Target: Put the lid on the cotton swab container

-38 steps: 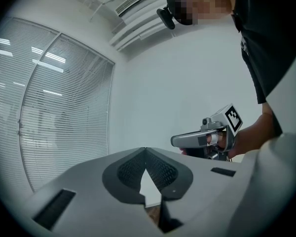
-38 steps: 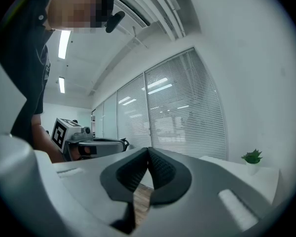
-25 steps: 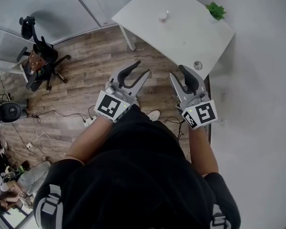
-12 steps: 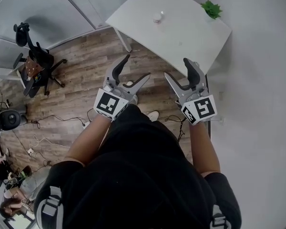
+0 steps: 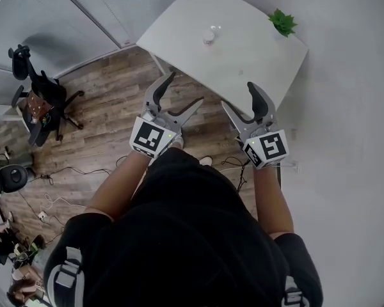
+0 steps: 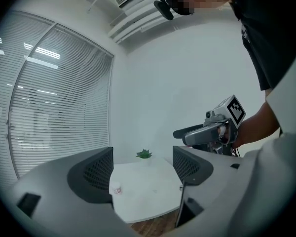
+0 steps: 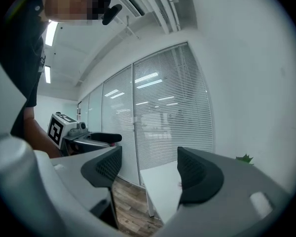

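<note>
Both pairs of jaws stand wide apart with nothing held, and they have just been opening.

From the head view there are two grippers, one in each hand. The left gripper [image 5: 184, 89] and the right gripper [image 5: 239, 96] are raised side by side in front of the person's dark shirt, over the floor [image 5: 109, 120] and short of the table [image 5: 249, 56]. Neither touches anything. One white table stands ahead against the wall. On it are one cotton swab container [image 5: 209, 36], well away from both grippers toward the far side, and one small green plant [image 5: 282, 22] at the far right corner. The container is too small here to tell whether its lid is on. The floor is wood plank, with loose cables [image 5: 57, 171] trailing across it. One black office chair [image 5: 41, 98] stands at the left, near tall window blinds [image 5: 83, 5].

In the left gripper view the two dark jaws sit at full spread with only open air between them. Beyond the gap lie the table top, the container near the left jaw and the plant behind. The right gripper shows at the right, its jaws open too.

In the right gripper view the jaws are equally wide and empty. A corner of the table and the plank floor show between them, with the blinds behind. The left gripper shows at the left.
</note>
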